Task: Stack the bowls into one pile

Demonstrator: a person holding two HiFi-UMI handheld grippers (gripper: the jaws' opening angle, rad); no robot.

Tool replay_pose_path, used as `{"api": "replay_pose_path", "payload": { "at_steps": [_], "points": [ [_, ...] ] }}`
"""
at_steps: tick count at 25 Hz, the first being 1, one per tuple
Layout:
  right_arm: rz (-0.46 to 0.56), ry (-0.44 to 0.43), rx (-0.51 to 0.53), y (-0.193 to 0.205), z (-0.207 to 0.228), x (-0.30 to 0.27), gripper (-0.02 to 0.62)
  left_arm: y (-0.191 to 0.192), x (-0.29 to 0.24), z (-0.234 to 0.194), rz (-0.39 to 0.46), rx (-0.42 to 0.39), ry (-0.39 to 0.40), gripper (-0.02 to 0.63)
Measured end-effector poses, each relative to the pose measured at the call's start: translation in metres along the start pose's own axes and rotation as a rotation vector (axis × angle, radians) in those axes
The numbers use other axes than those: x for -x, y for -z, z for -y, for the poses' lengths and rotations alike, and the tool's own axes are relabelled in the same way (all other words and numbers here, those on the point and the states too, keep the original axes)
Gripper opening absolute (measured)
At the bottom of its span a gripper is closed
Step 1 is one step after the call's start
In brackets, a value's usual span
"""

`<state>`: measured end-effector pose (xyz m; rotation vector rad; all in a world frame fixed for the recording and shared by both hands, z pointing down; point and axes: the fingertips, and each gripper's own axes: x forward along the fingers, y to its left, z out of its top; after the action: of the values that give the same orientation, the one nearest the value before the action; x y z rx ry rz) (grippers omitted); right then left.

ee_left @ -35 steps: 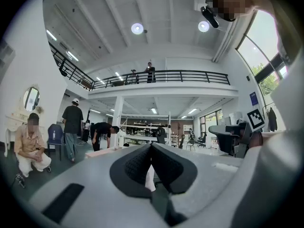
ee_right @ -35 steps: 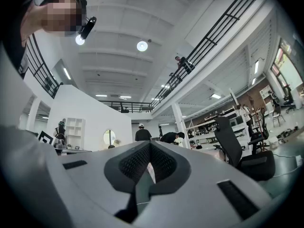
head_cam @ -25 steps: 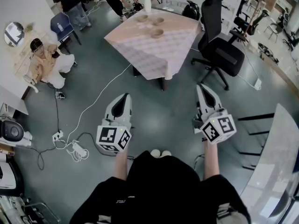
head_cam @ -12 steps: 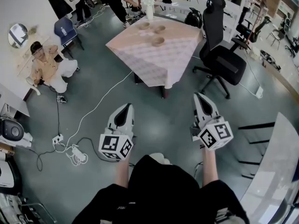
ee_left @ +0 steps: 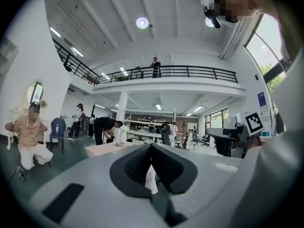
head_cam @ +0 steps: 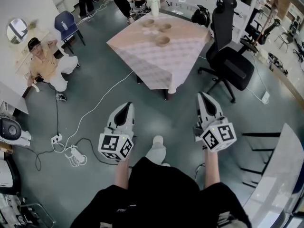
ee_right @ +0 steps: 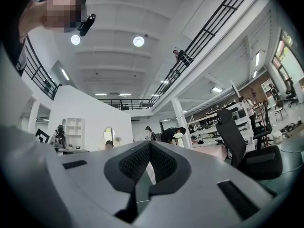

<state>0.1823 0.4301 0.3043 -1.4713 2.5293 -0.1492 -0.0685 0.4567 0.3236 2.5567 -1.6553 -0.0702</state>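
Observation:
Three brown bowls stand apart on a table point(head_cam: 156, 63) with a pink checked cloth, far ahead: one bowl point(head_cam: 148, 22) at the back left, one bowl point(head_cam: 165, 27) at the back right, one bowl point(head_cam: 162, 41) nearer. My left gripper point(head_cam: 127, 105) and right gripper point(head_cam: 203, 96) are held level over the grey floor, well short of the table. Both are shut with nothing between the jaws. In the left gripper view the left gripper point(ee_left: 151, 146) points at the table's edge, and the right gripper point(ee_right: 150, 144) does the same in the right gripper view.
A black office chair point(head_cam: 230, 56) stands right of the table. A person point(head_cam: 45, 63) kneels at the left by a wall. A white cable point(head_cam: 97, 109) and a power strip point(head_cam: 76, 153) lie on the floor. A white counter point(head_cam: 278, 170) is at the right. A white vase point(head_cam: 154, 4) tops the table.
The table and chair have come a little nearer in the head view. Both grippers kept their pose and stayed shut. A leg and shoe have stepped forward between them.

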Motion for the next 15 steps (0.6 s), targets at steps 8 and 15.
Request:
{"api": "replay_pose_path", "payload": {
  "at_steps": [8, 15],
  "points": [
    [-0.016, 0.014, -0.009, 0.008, 0.035, -0.084, -0.008, -0.003, -0.083, -0.046, -0.004, 0.025, 0.017, -0.002],
    [-0.038, 0.038, -0.013, 0.016, 0.058, -0.156, -0.008, -0.005, -0.152, -0.089, -0.017, 0.061, 0.048, -0.003]
  ]
}}
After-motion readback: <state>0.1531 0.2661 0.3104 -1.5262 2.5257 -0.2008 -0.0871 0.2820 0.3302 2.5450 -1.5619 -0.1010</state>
